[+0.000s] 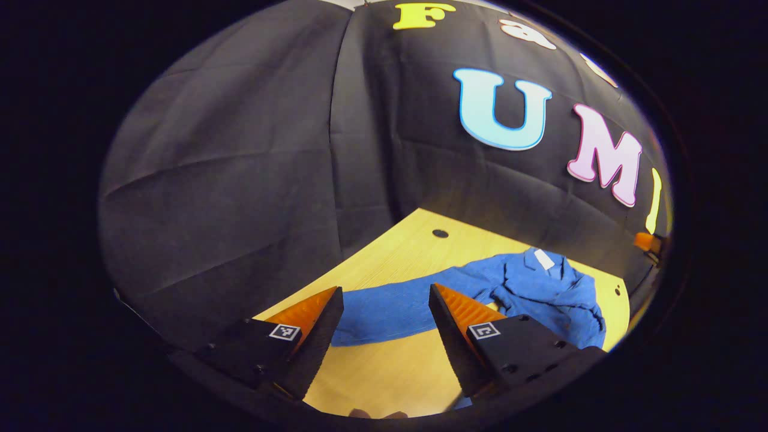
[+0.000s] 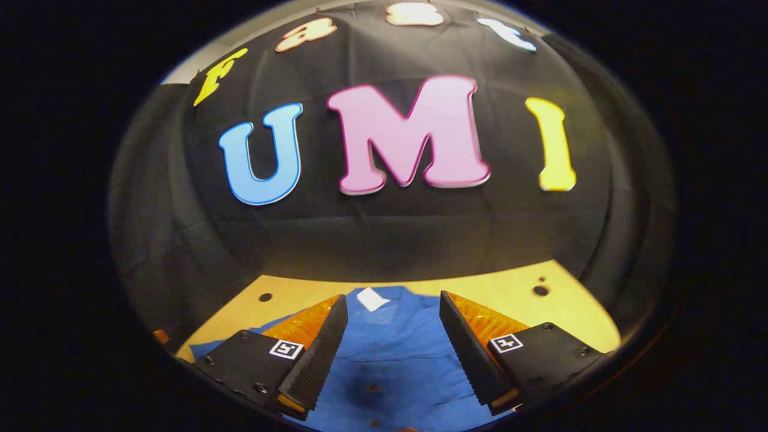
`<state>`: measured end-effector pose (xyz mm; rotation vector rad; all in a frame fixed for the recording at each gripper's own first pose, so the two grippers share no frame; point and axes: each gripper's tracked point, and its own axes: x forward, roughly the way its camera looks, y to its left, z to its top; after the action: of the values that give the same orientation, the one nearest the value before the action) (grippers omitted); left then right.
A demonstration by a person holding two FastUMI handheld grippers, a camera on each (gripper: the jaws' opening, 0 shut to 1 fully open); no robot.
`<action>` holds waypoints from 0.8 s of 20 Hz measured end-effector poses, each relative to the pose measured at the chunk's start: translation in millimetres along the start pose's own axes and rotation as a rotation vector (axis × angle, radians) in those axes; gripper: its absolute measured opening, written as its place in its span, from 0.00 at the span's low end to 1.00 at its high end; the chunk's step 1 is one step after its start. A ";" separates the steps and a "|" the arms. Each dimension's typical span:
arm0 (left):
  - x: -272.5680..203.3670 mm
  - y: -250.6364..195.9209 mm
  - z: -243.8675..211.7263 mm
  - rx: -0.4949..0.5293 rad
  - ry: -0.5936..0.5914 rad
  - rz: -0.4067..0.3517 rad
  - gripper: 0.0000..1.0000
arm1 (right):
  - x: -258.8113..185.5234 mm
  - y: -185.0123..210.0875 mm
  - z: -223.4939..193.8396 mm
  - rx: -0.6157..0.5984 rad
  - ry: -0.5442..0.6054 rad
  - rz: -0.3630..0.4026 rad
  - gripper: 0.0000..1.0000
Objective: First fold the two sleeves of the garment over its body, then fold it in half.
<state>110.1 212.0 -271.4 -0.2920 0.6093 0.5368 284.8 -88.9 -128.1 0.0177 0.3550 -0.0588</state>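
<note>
A blue buttoned shirt lies on the wooden table. One sleeve stretches flat out to the side, and a white label shows at the collar. My left gripper hovers open above that sleeve, nothing between its fingers. In the right gripper view the shirt's body lies right below, with the collar label at the far end. My right gripper is open over the shirt's front, holding nothing.
The black cloth wall closes the table off at the back and left. Small dark holes sit in the tabletop near its far edge. An orange object shows at the far right of the left gripper view.
</note>
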 end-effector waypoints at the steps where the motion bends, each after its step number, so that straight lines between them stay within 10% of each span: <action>1: 15.3 17.7 -10.7 0.007 0.041 0.031 0.84 | -16.8 -20.4 17.6 -0.046 -0.046 -0.039 0.97; 6: 69.3 56.4 -43.3 -0.088 0.197 0.126 0.84 | -104.1 -77.2 108.1 -0.191 -0.255 -0.158 0.96; 16: 107.8 46.3 -78.4 -0.200 0.326 0.207 0.83 | -166.9 -33.0 131.5 -0.232 -0.285 -0.055 0.92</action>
<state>122.4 259.9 -403.6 -0.5156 0.9097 0.7592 172.2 -116.4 53.0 -0.2285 0.0756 -0.0733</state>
